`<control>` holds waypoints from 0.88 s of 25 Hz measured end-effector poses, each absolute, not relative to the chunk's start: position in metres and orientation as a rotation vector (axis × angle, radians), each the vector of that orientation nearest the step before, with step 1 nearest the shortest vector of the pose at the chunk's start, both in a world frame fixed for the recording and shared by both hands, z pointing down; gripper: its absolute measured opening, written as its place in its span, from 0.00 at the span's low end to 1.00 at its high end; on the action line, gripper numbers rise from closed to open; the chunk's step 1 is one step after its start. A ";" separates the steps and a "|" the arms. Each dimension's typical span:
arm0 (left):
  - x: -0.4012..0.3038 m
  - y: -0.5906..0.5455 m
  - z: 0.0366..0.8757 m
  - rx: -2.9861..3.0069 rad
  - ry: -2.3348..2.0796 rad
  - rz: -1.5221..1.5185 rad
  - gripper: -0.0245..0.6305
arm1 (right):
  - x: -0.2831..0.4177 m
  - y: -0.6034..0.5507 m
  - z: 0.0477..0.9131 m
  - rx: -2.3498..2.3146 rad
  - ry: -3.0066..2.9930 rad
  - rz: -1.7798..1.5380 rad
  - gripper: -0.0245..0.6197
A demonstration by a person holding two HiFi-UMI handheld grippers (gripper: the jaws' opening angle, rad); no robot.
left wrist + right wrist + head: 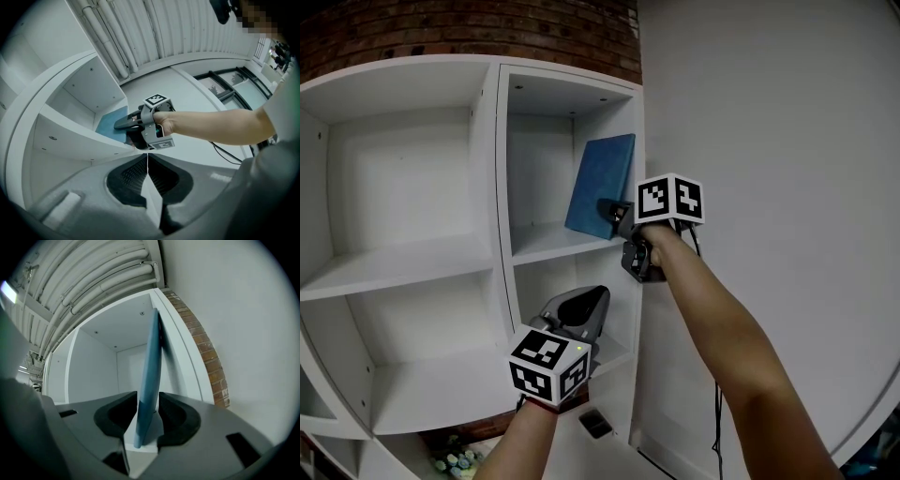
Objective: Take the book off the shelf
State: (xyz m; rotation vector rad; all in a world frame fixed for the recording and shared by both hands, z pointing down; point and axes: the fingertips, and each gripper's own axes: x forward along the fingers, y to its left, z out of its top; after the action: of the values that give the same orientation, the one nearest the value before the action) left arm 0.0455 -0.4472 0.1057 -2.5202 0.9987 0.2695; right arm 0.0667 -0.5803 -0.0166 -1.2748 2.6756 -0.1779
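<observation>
A thin blue book stands on the upper right shelf board, leaning against the unit's right side. My right gripper reaches level into that compartment at the book's lower front edge. In the right gripper view the book runs edge-on between the two pads of the right gripper, with a slim gap at the left pad, so the jaws stand open around it. My left gripper hovers lower, in front of the compartment below, its pads shut together on nothing. From there I see the book and the right gripper.
The white shelf unit has several bare compartments; a brick wall rises behind it and a plain white wall stands right beside the book's compartment. A cable hangs under my right arm. Small items lie at the floor.
</observation>
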 end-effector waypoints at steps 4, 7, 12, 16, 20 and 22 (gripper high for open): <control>0.046 -0.446 0.105 -2.521 0.992 0.274 0.05 | 0.060 -0.582 -0.016 -1.277 2.692 -0.182 0.26; 0.045 -0.446 0.105 -2.522 0.992 0.276 0.05 | 0.058 -0.583 -0.019 -1.288 2.690 -0.189 0.25; 0.042 -0.446 0.107 -2.531 0.992 0.284 0.05 | 0.058 -0.588 -0.019 -1.295 2.671 -0.232 0.21; 0.041 -0.449 0.111 -2.537 0.991 0.280 0.05 | 0.062 -0.592 -0.018 -1.276 2.652 -0.279 0.15; 0.040 -0.451 0.115 -2.549 0.991 0.283 0.05 | 0.062 -0.592 -0.019 -1.284 2.635 -0.278 0.14; 0.040 -0.451 0.116 -2.553 0.991 0.284 0.05 | 0.062 -0.592 -0.019 -1.283 2.632 -0.279 0.13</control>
State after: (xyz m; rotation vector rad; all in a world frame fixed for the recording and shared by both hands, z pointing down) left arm 0.0405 -0.4513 0.1165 -2.5529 0.9907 0.2837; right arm 0.0620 -0.5916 -0.0187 -1.2833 2.6317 -0.2794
